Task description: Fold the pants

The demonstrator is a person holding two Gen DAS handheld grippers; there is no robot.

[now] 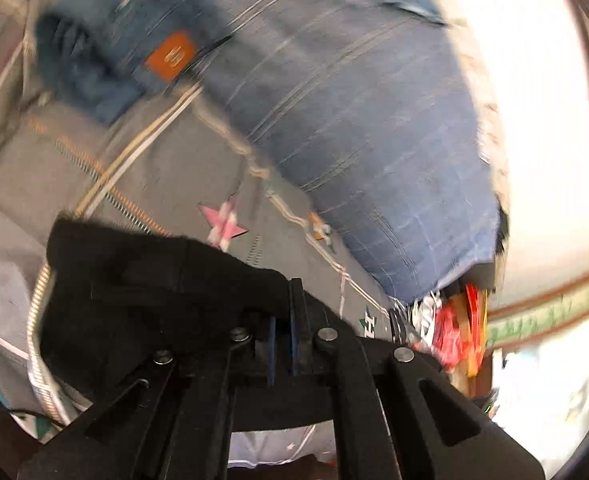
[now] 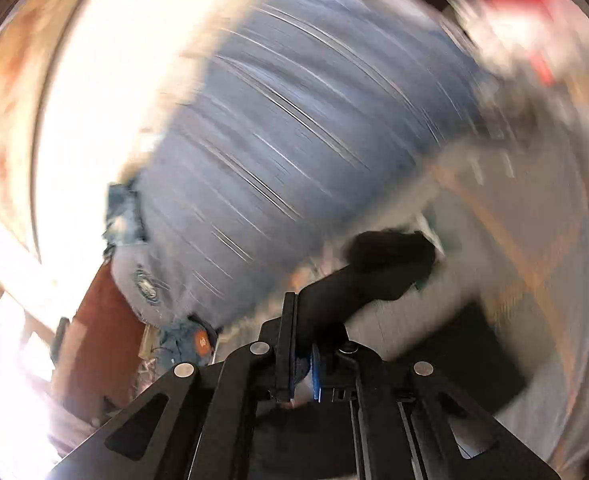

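The pants are black cloth (image 1: 142, 280), bunched just left of my left gripper (image 1: 290, 292). Its fingers stand almost together and the cloth runs up to their tips, so it looks shut on a pants edge. In the right wrist view a strip of the same black pants (image 2: 386, 260) comes out from between the fingers of my right gripper (image 2: 302, 312), which is shut on it. The strip hangs above the grey bedsheet (image 2: 514, 208). More black cloth (image 2: 474, 352) lies flat on the sheet to the right. Both views are blurred.
A large blue checked pillow or blanket (image 1: 354, 120) lies beyond the grippers on the grey star-printed sheet (image 1: 174, 168). Blue jeans with an orange patch (image 1: 170, 56) lie at the far left. Red and white packets (image 1: 450, 332) sit at the bed's right edge.
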